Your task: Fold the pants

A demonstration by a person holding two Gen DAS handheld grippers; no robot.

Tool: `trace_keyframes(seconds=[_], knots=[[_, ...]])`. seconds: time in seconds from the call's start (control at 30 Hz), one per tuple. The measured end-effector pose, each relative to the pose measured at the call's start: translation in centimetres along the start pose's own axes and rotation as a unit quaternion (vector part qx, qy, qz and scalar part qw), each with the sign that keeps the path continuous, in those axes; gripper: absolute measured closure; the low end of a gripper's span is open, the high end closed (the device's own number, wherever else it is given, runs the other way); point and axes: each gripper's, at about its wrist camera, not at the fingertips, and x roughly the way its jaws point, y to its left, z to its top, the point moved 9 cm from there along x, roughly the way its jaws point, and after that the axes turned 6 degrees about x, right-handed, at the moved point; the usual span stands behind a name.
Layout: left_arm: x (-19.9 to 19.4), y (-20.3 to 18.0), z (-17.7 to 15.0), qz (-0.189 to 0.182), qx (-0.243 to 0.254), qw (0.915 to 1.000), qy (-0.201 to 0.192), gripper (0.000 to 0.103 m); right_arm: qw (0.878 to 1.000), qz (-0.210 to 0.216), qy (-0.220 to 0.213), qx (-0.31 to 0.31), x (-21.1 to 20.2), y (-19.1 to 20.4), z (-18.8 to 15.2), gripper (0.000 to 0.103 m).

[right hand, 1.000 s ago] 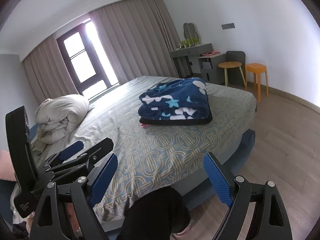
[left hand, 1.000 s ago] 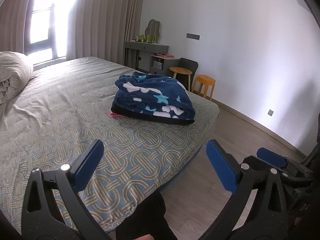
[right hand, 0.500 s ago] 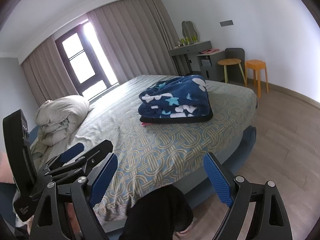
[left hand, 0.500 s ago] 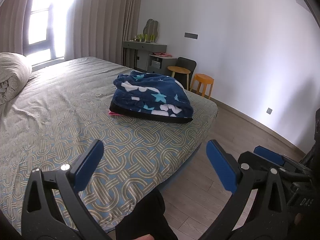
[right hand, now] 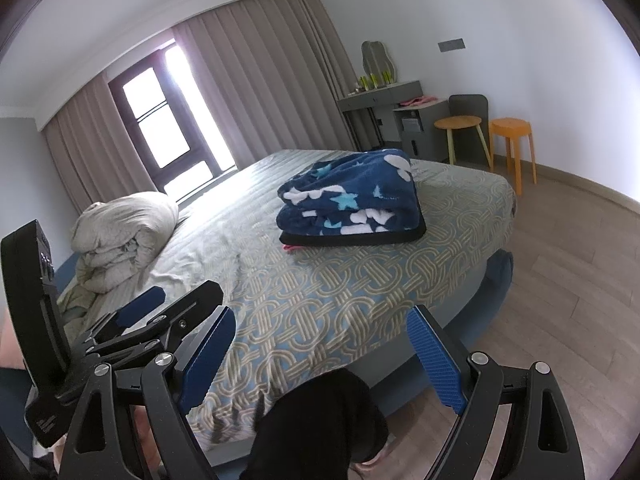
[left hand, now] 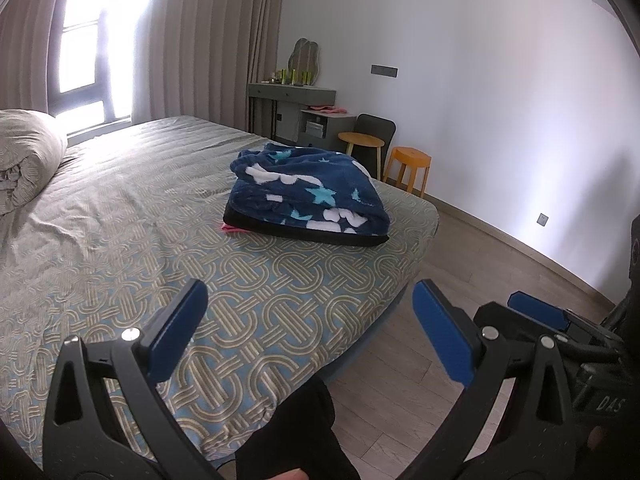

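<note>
A folded stack of garments lies on the bed's far right part: dark blue fleece pants with white and teal stars (left hand: 308,200) (right hand: 352,204) on top, a black piece and a pink piece under them. My left gripper (left hand: 308,320) is open and empty, held well short of the stack above the bed's near edge. My right gripper (right hand: 320,348) is open and empty, also well short of the stack. Each gripper shows in the other's view: the right one at the right edge (left hand: 536,312), the left one at lower left (right hand: 160,308).
The bed (left hand: 120,240) has a patterned grey-blue cover. A rolled duvet (right hand: 124,236) lies at its left. A dresser (left hand: 292,100), a dark chair and two stools (left hand: 408,164) stand by the far wall. Wooden floor (right hand: 580,280) lies to the right. A dark-clothed body part (left hand: 296,432) is below the grippers.
Both grippers have drifted slightly, so the stack sits a little lower and nearer in view. Both stay open and empty.
</note>
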Motion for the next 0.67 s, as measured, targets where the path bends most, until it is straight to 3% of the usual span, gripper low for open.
trace_keyframes(seconds=[0.67], knots=[[0.12,0.18,-0.06,0.010,0.000,0.9999,0.002,0.001,1.000,-0.005,0.005,0.004,-0.26,0.26,-0.46,0.014]])
